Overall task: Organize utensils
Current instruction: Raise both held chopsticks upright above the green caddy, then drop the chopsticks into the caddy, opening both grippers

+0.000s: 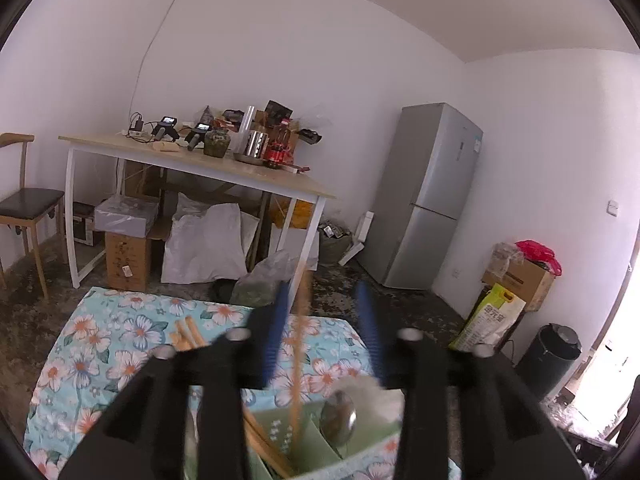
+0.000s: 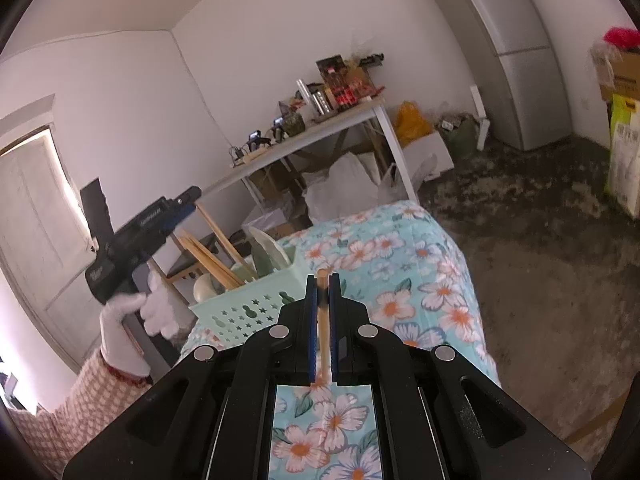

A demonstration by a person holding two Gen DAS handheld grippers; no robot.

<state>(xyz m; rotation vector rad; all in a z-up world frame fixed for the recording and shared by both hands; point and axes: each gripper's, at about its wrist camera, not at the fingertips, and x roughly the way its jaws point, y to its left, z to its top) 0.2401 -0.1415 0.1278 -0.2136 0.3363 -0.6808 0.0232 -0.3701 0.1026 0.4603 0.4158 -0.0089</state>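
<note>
Above the green basket (image 2: 256, 304), the left gripper (image 1: 326, 328) stood parted, apparently releasing a blurred chopstick (image 1: 298, 360); the right gripper (image 2: 323, 280) clamped another chopstick (image 2: 322, 312), due next.

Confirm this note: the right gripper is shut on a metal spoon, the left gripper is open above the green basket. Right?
Not quite. The right gripper is shut on a wooden chopstick, not a metal spoon, as the right wrist view shows. The rest stands: the left gripper is open above the green basket.
</note>
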